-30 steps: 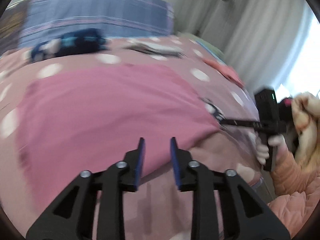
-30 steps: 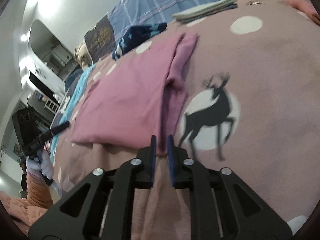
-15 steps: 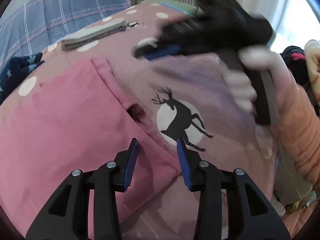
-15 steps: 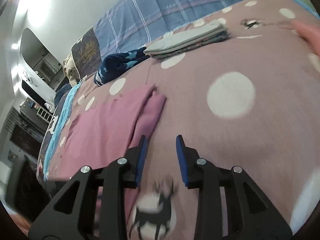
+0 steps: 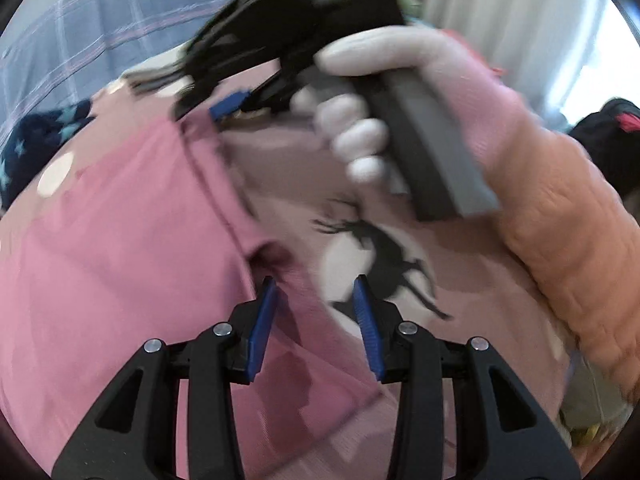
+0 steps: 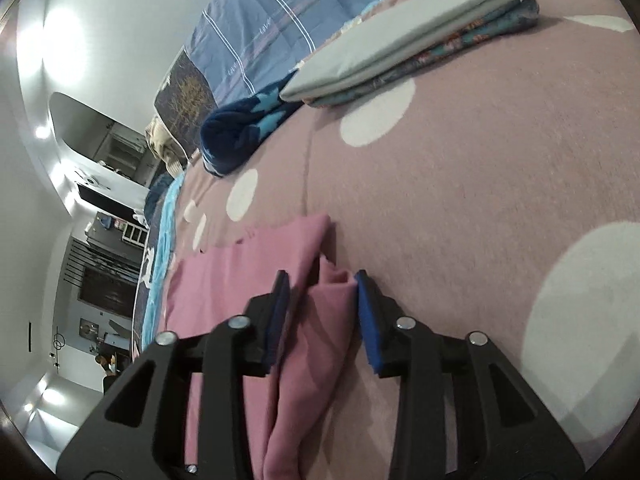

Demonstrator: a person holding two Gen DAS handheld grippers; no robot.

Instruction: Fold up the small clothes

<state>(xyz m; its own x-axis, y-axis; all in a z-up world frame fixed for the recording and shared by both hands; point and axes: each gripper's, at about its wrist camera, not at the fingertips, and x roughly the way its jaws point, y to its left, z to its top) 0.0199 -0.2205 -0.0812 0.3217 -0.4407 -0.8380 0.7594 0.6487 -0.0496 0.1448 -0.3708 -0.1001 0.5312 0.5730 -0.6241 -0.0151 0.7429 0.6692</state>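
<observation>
Right gripper (image 6: pixel 321 280) closing around a fold of pink garment (image 6: pixel 240 280); left gripper (image 5: pixel 314 284) spread over its edge

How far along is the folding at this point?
Done: a folded stack lies on the bed. In hand: the pink garment, one side already folded in; the right hand-held gripper straddles a corner unclamped, the left hand-held gripper hangs open over its edge. Left: finishing it, plus the bunched navy star garment.

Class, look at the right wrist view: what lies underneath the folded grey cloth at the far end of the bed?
Under the folded grey cloth lies a folded patterned blue cloth, only its edge showing. Both rest on the mauve dotted blanket. Anything lower in the stack is covered.
</observation>
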